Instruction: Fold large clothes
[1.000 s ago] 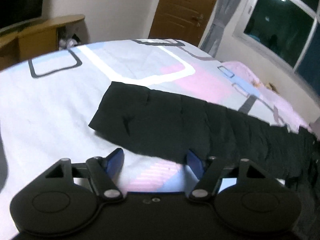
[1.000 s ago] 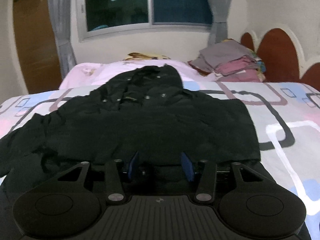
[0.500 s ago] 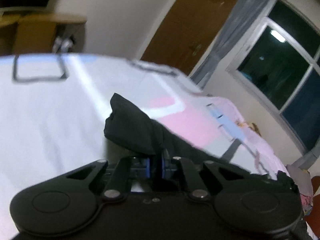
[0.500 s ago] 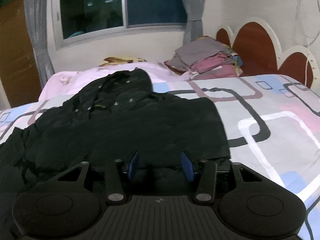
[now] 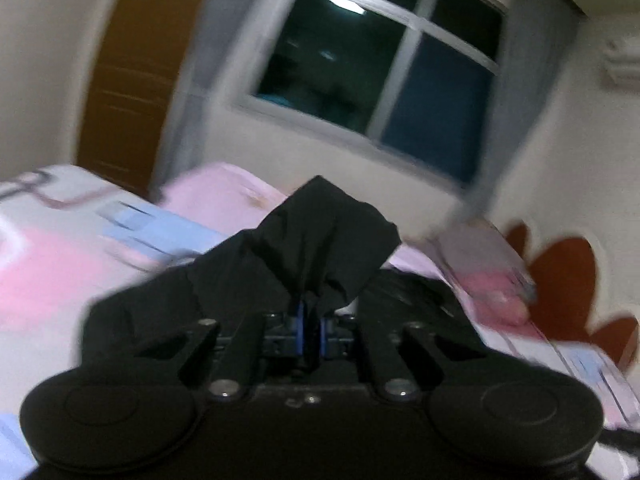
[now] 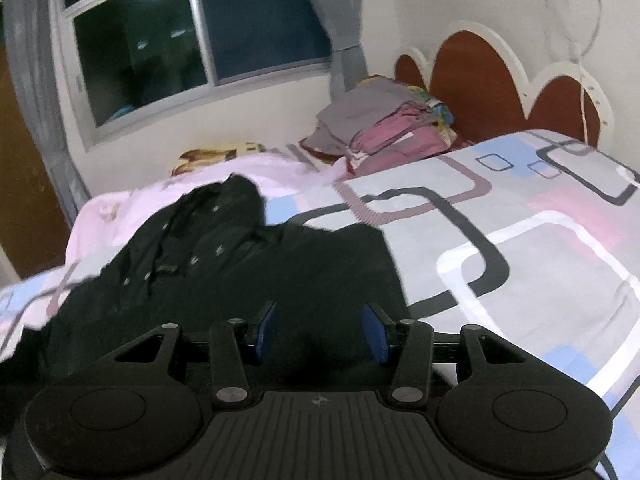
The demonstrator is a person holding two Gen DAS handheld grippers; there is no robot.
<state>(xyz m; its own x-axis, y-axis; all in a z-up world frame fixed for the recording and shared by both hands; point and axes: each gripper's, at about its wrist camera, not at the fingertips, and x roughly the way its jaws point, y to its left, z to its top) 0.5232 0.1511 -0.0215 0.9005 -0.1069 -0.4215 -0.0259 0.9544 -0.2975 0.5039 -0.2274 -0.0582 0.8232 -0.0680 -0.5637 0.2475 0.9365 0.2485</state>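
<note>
Bedroom walls in cream, a dark night window (image 6: 192,36) with grey curtains and a scalloped red-brown headboard (image 6: 480,80) frame the bed, whose cover (image 6: 520,248) is printed with pink, blue and grey rounded rectangles. Across the centre and lower left of the right wrist view lies the black snap-buttoned jacket (image 6: 224,248), spread flat with its collar end toward the pale pink blanket (image 6: 120,208) at the upper left. A stack of folded grey and pink clothes (image 6: 384,124) sits near the headboard, upper centre. The right gripper (image 6: 322,330) hangs low over the jacket's near edge, blue pads wide apart and holding nothing. In the blurred left wrist view, the left gripper (image 5: 310,330) is clamped tight on a bunch of the jacket's black fabric (image 5: 324,236), which stands up in a peak at frame centre.
</note>
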